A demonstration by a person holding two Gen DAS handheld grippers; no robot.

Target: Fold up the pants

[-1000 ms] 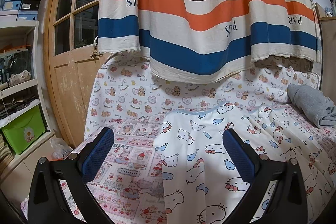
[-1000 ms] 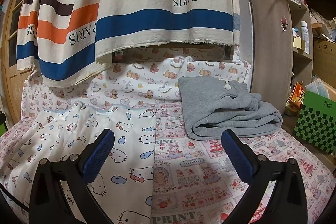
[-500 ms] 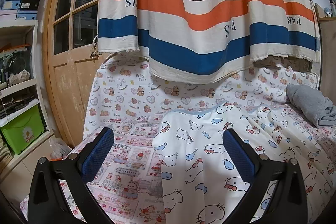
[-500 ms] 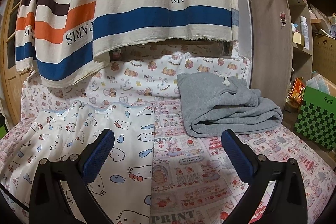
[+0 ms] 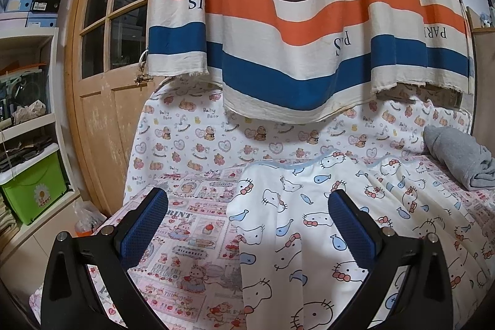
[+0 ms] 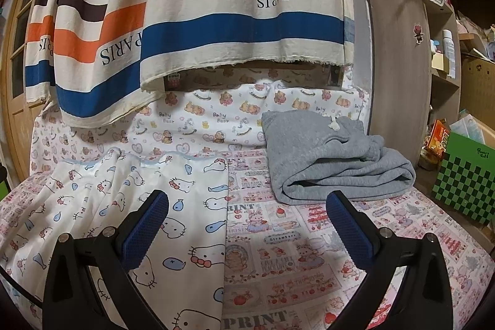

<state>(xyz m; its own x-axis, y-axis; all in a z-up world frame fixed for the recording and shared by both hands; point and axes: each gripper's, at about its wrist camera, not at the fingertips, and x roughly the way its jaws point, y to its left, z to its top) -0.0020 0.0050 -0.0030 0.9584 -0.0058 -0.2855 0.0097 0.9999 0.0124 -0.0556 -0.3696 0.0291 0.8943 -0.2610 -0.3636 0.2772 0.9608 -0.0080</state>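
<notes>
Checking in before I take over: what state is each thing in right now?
Left gripper: open, empty, above the bed.
Right gripper: open, empty.
White pants: spread flat, unfolded.
Grey pants: folded, at the bed's back right.
Door: shut.
Striped cloth: hanging.

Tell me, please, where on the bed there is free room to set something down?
One free patch lies in front of the grey pants, right of the cat-print cloth, under the right hand-held gripper. Another is the bedsheet left of that cloth, toward the door. The back right corner is crowded by the pants.
</notes>
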